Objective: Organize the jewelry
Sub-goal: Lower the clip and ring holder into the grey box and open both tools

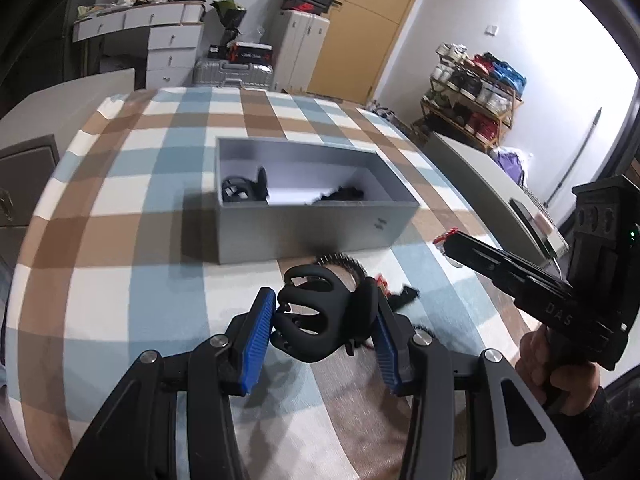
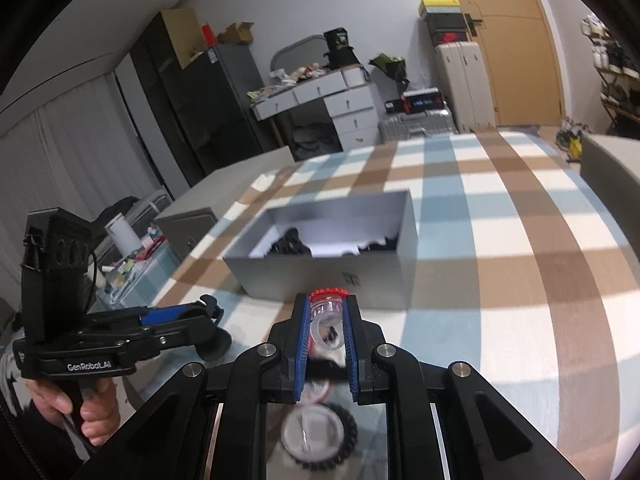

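Observation:
My left gripper (image 1: 322,312) is shut on a black claw hair clip (image 1: 320,316), held just above the checked tablecloth in front of the grey box (image 1: 312,232). My right gripper (image 2: 327,312) is shut on a clear bangle with a red beaded rim (image 2: 328,312); it also shows in the left wrist view (image 1: 444,238) to the right of the box. The box (image 2: 332,276) is open and holds black accessories (image 1: 244,190) at its left end and more (image 1: 340,194) toward the right. Loose black and red pieces (image 1: 384,284) lie on the cloth behind the clip.
A checked tablecloth (image 1: 140,208) covers the table. A grey box lid (image 1: 492,184) lies at the right edge. A dark beaded ring (image 2: 320,436) lies on the cloth under my right gripper. Furniture, suitcases and a shoe rack stand beyond the table.

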